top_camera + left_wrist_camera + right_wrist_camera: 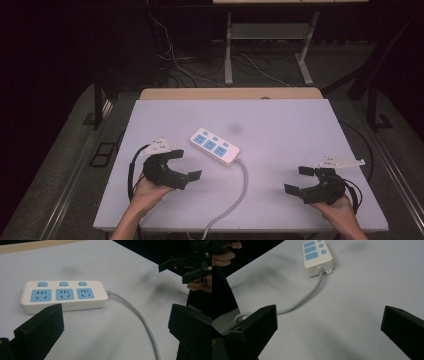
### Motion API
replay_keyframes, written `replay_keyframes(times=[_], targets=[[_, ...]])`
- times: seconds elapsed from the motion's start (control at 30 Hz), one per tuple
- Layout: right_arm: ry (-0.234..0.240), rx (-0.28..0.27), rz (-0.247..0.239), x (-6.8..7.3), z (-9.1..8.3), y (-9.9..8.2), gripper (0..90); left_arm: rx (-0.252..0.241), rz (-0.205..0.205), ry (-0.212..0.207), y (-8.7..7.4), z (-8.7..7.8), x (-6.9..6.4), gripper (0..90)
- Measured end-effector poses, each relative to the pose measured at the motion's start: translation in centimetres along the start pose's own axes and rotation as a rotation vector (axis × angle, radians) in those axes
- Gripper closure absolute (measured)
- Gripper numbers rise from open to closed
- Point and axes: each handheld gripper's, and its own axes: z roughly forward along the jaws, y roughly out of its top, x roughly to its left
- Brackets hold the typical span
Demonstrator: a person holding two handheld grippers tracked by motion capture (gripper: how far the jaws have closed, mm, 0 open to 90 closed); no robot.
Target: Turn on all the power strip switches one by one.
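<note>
Power strip: a white power strip (215,147) with three blue sockets and three blue buttons is lying flat on the table, a little left of the middle, turned at an angle.
Cord: its grey cord (239,192) is leaving the right end of the strip, curving toward the person and going over the near edge of the table.
Table: the white table top (290,130) is showing some dark smudges; a wooden strip is running along its far edge.
Left gripper: the left gripper (188,164) is sitting in the person's left hand (148,191), near the left side and just beside the strip, not touching it. Its jaws are standing wide apart and holding nothing.
Right gripper: the right gripper (299,179) is sitting in the right hand (334,206), near the right near corner, well apart from the strip. Its jaws are also standing wide apart, with nothing between them.
Open room: bare surface is lying between the cord and the right gripper, and over the whole far half behind the strip.
Edges: both hands are staying close to the near edge.
</note>
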Motion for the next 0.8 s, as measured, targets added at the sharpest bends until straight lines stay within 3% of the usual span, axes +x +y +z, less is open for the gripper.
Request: replay_keyframes(times=[0.8], targets=[[-0.006, -0.001, 0.000, -0.1, -0.1, 0.0, 0.5, 0.077, 0.041, -0.025, 4.0, 2.1, 0.8, 0.0]])
